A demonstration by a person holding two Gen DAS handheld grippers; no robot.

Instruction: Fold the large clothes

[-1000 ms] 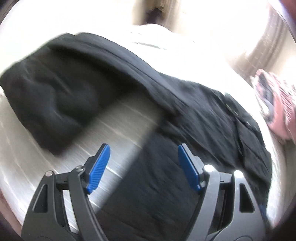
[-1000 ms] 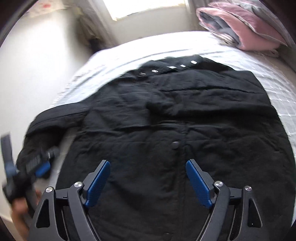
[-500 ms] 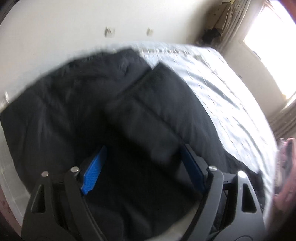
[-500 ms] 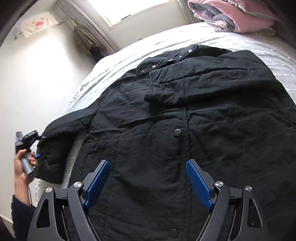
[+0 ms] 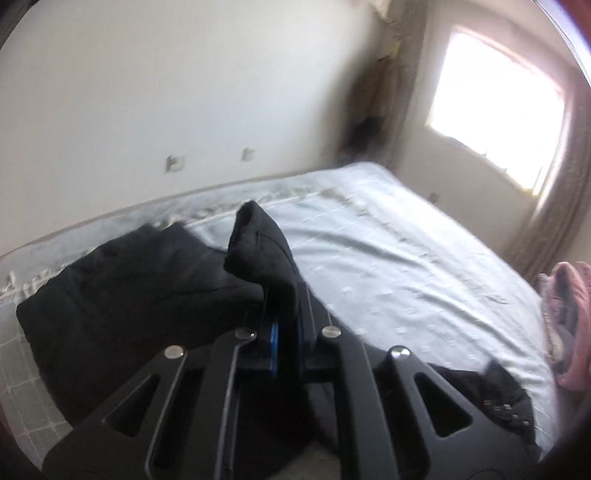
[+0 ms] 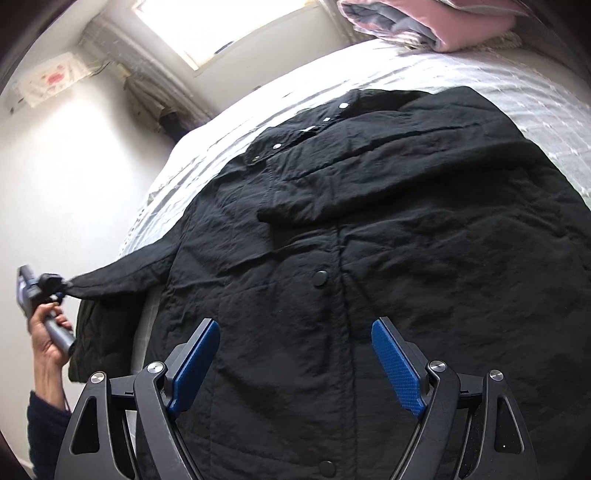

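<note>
A: While the black coat (image 6: 369, 258) lies face-up across the centre of the right wrist frame on the white bedspread (image 6: 535, 96), how much folding is done?

B: Little, by my reading. One sleeve already lies folded across the chest, right of centre. The other sleeve (image 6: 122, 277) runs out toward the left edge of the frame, lifted off the bed. Body and hem look unfolded; snaps run down the front, collar toward the upper middle.

A: Who has that sleeve?

B: Left gripper (image 5: 286, 332). In its own view the blue pads sit nearly together, cuff (image 5: 258, 251) pinched between them and standing up mid-frame. Rest of the coat is the dark mass at lower left.

A: Pose of that hand?

B: Left hand (image 6: 48, 328) at the left edge of the right wrist frame, wrapped around the handle, held out past the mattress side. Sleeve drawn fairly taut from the shoulder.

A: And the right gripper (image 6: 295, 362)?

B: Fingers wide apart, holding nothing, poised over the lower front of the coat, bottom centre of frame. Whether it touches the fabric, cannot tell.

A: Left to do?

B: Probably lay this sleeve across, then fold the body. Pink bedding (image 6: 424, 18) at upper right is not involved.
</note>
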